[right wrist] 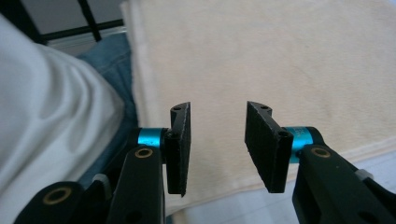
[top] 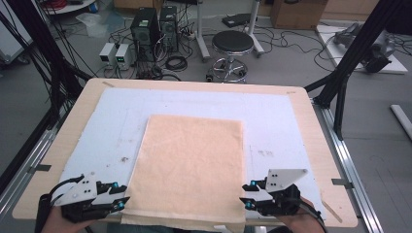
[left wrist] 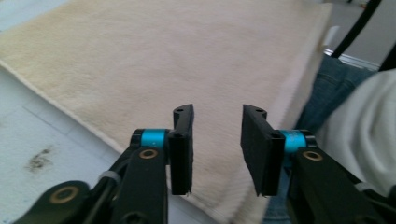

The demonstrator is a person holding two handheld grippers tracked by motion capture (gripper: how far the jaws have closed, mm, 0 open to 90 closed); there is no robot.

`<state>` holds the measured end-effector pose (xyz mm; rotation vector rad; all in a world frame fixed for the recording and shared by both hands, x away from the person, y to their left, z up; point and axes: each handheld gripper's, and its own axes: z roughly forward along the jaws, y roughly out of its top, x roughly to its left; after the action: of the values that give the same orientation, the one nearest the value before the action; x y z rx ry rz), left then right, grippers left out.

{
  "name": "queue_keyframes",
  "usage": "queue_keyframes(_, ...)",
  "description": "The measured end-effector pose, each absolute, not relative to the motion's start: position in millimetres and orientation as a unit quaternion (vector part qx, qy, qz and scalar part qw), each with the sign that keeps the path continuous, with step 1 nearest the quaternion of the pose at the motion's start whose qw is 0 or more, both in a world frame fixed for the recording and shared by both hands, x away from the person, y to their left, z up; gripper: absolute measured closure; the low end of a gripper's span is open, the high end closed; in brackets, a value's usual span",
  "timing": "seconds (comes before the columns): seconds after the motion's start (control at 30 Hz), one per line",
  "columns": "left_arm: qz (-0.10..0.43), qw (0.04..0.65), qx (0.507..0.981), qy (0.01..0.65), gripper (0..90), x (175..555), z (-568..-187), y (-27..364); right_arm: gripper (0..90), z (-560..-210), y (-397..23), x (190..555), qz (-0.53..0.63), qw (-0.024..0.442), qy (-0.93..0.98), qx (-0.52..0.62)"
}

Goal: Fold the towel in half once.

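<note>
A cream-coloured towel [top: 190,165] lies flat on the white mat [top: 111,126], its near edge hanging a little over the table's front. My left gripper [top: 122,198] sits at the towel's near left corner, jaws open, with nothing between the pads; in the left gripper view the gripper [left wrist: 217,149] hovers above the towel [left wrist: 177,60]. My right gripper [top: 245,196] sits at the near right corner. Its jaws, seen in the right gripper view [right wrist: 218,147], stand apart over the towel [right wrist: 280,60] and hold nothing.
The wooden table [top: 63,141] carries the white mat. Beyond its far edge stand a black stool [top: 232,43], computer towers [top: 145,29] and cables on the floor. Black frame posts [top: 357,48] rise at the right. The person's jeans [left wrist: 327,88] and white sleeve [right wrist: 46,107] are close by.
</note>
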<state>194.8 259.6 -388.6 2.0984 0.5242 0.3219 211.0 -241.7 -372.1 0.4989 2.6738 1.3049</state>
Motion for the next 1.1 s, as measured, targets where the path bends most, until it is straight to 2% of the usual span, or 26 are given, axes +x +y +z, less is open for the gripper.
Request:
queue_keyframes(0.17,0.142,0.465,0.842,0.233,56.0,227.5,-390.9,249.5,59.8,-378.7,-233.9,243.0,0.401,0.096,0.891,0.188)
queue_keyframes(0.3,0.152,0.465,0.836,0.248,49.7,250.9,-392.2,242.5,57.5,-382.1,-228.5,266.8,0.396,0.104,0.891,0.196)
queue_keyframes(0.4,0.163,0.460,0.826,0.281,48.2,293.1,-394.0,234.2,54.4,-387.2,-225.3,309.2,0.394,0.121,0.883,0.226)
queue_keyframes(0.57,0.183,0.440,0.825,0.304,46.9,323.5,-399.3,230.2,51.4,-390.2,-228.0,337.8,0.381,0.141,0.876,0.261)
queue_keyframes(0.6,0.174,0.442,0.819,0.322,46.9,337.2,-404.0,232.0,49.8,-391.7,-229.8,349.6,0.380,0.149,0.872,0.271)
queue_keyframes(0.87,0.149,0.422,0.813,0.372,45.2,363.0,-426.4,237.8,44.1,-418.6,-236.6,384.0,0.353,0.149,0.865,0.324)
queue_keyframes(1.1,0.134,0.392,0.824,0.386,45.4,369.7,-441.5,232.7,44.5,-433.6,-237.2,394.5,0.342,0.129,0.864,0.345)
